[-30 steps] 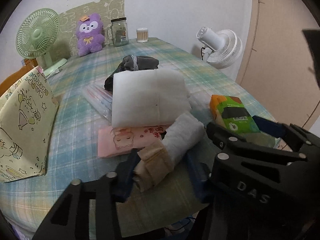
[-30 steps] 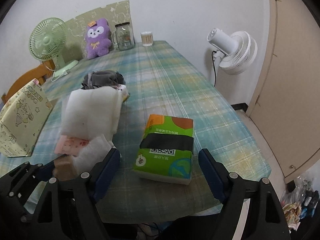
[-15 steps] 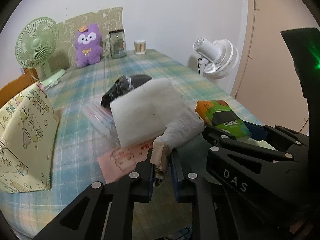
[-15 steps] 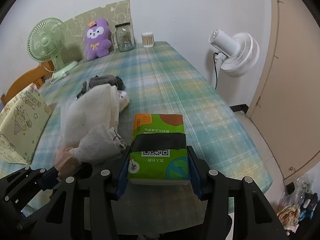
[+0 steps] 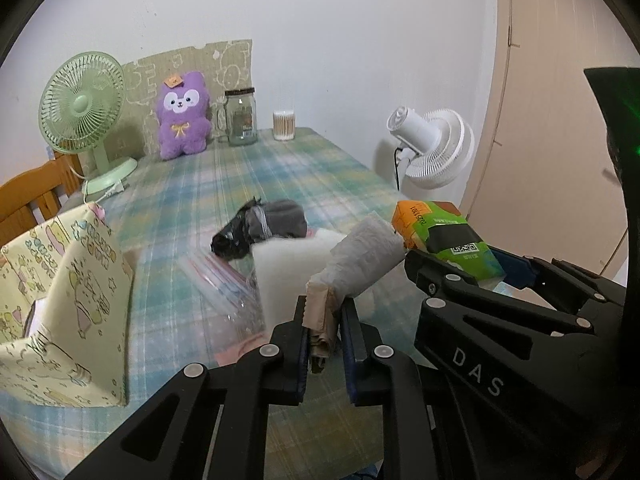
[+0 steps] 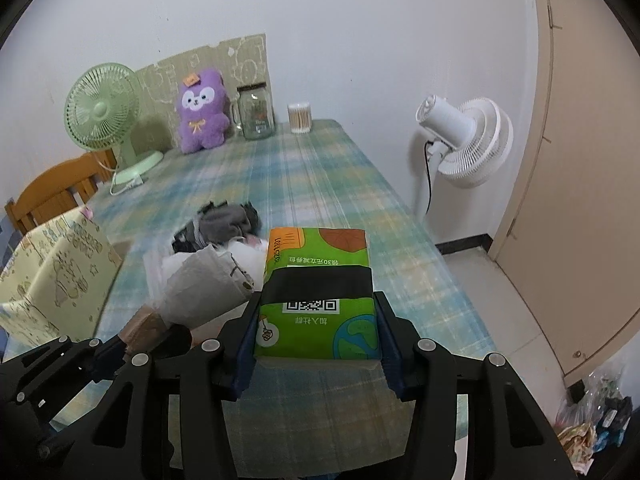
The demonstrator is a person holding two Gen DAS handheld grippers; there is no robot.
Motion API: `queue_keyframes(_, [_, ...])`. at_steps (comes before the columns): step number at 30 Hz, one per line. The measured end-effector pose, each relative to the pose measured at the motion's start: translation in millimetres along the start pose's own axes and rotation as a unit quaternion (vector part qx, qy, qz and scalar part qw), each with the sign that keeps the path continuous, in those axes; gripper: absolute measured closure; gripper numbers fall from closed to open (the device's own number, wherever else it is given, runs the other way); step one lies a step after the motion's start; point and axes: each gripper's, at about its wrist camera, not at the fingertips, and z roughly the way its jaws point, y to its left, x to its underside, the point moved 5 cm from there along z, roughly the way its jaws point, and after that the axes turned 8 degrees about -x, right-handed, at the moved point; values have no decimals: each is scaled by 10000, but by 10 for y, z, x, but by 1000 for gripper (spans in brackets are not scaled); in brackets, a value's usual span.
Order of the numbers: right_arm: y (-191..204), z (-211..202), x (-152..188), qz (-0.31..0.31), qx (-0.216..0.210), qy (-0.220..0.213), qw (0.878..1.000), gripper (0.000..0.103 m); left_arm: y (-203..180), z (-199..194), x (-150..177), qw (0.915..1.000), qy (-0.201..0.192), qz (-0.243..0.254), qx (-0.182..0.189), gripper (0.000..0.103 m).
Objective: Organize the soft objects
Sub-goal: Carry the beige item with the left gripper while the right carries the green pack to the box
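Green wrapping covered the tissue pack (image 6: 316, 296), which sat clamped between the jaws of the right gripper (image 6: 316, 322), lifted off the plaid worktop (image 6: 320, 184). The left gripper (image 5: 323, 332) was clenched on the tan end of a rolled grey-and-tan cloth (image 5: 360, 264), whose free grey end stuck up and forward, just beside the pack. A white folded pad (image 5: 288, 268), a dark bundle (image 5: 260, 228) and a clear zip bag (image 5: 224, 284) lay on the worktop behind them; a patterned fabric bin (image 5: 64, 304), probably the destination, stood to the left. The likeliest trouble was the roll: held only by its end, it could unwind or sag and drag across the pile. The pack's slick film might also slip if the right hand tilted, and the two grippers rode close enough to knock together.
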Motion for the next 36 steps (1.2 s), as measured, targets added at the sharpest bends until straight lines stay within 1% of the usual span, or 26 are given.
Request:
queue_keyframes(6, [101, -77, -139, -30, -115, -107, 9999, 48, 84, -92, -129, 9999, -87, -91, -71, 91])
queue_keyframes(12, [280, -202, -325, -189, -167, -301, 9992, 48, 215, -176, -276, 9996, -145, -194, -171, 91])
queue_keyframes(23, [569, -388, -590, -380, -240, -594, 9972, 48, 446, -384, -494, 9984, -395, -259, -313, 91])
queue_keyframes(36, [941, -388, -727, -503, -319, -625, 9963, 48, 767, -464, -583, 9971, -445, -347, -517, 91])
